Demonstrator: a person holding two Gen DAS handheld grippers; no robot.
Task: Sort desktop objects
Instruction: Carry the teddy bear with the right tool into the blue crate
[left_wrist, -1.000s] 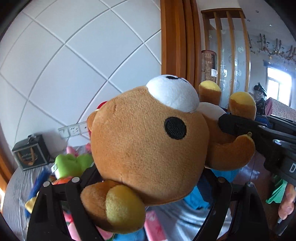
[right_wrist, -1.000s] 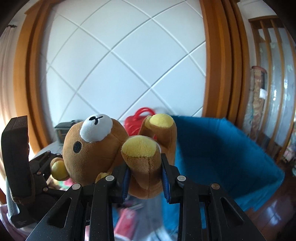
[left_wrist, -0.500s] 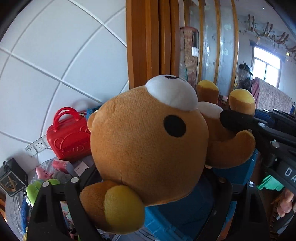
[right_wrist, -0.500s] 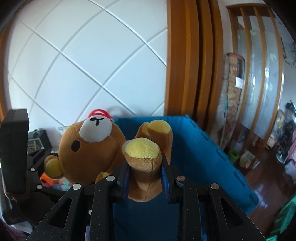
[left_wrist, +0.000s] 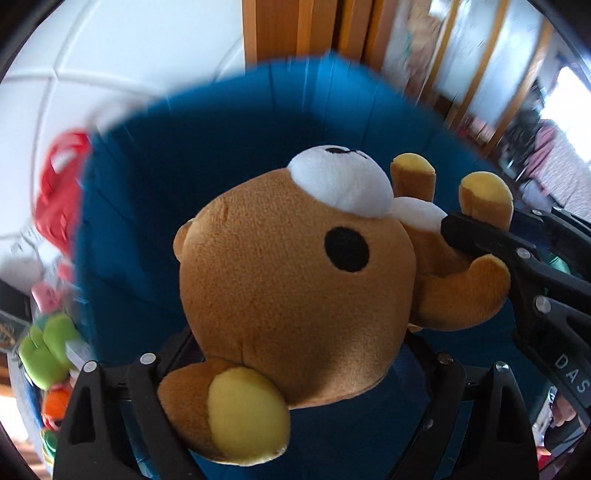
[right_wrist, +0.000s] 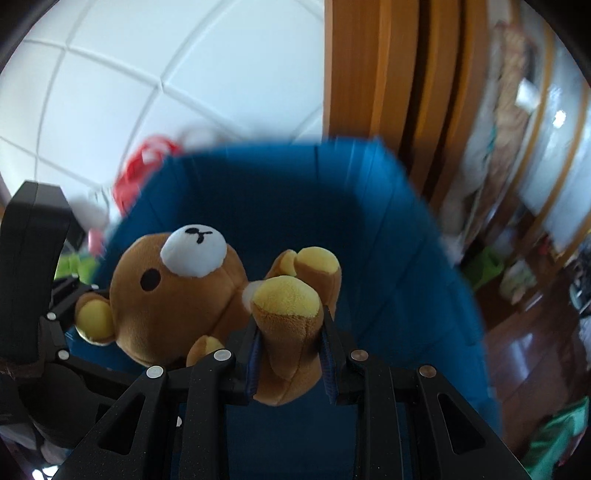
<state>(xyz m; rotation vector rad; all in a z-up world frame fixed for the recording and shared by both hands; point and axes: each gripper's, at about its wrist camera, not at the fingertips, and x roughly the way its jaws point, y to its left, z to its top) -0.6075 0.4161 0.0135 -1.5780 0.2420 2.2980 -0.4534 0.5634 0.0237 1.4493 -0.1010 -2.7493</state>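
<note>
the right gripper (right_wrist: 290, 332) has its fingers (right_wrist: 330, 354) pressed in narrow on one leg of the brown plush bear (right_wrist: 177, 295), the yellow sole of that foot standing up just above the blue pads. the left gripper (left_wrist: 291, 354) carries the bear's head: its fingers (left_wrist: 147, 384) sit on either side of the head's underside with a yellow-lined ear poking out in front of them, and the head fills the gap between them, though the contact itself is hidden behind the plush. the bear lies on its back between the two grippers, white muzzle up, feet raised toward the right gripper. below and behind it opens a blue fabric bin (right_wrist: 406, 258), whose walls surround the bear in both views; the bear hangs over its mouth, held off the bottom. left of the bin, blurred, sit a red handbag (left_wrist: 59, 192), a green plush toy (left_wrist: 44, 350) and other small toys. behind stand a white panelled wall (right_wrist: 147, 74) and a wooden door frame (right_wrist: 369, 66).
</note>
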